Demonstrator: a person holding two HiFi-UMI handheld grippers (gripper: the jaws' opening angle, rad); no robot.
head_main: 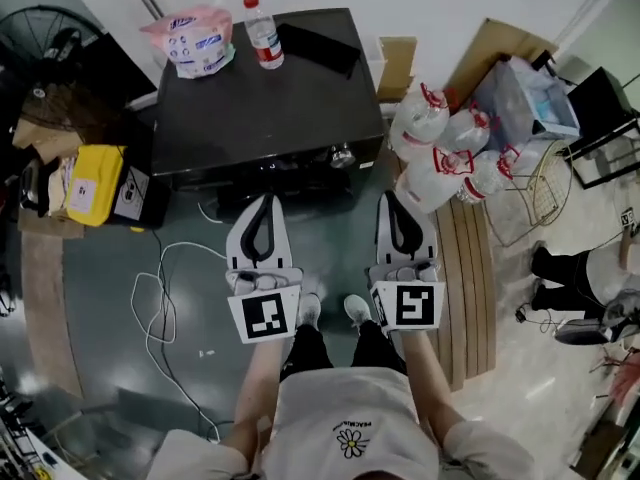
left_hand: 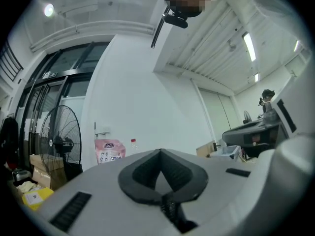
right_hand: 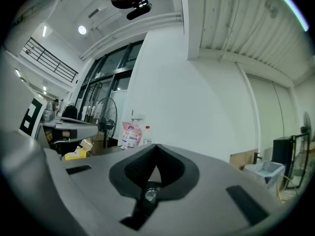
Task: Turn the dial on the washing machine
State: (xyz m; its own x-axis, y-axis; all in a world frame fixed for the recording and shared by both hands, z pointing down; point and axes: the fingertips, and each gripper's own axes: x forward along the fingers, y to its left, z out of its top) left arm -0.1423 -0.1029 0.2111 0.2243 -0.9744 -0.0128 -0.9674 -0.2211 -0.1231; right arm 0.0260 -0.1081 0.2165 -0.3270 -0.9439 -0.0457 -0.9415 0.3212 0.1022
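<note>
I see the washing machine [head_main: 270,108] straight ahead. Its dial [head_main: 343,155] sits on the machine's front panel, at the end nearer my right gripper [head_main: 391,197]. That gripper hangs just off the machine's front corner, jaws pressed together on nothing. My left gripper [head_main: 265,200] hovers before the middle of the machine's front, also closed tight and empty. Neither touches the dial. A bottle [head_main: 264,33] and a pink packet [head_main: 190,38] stand at the machine's back edge.
</note>
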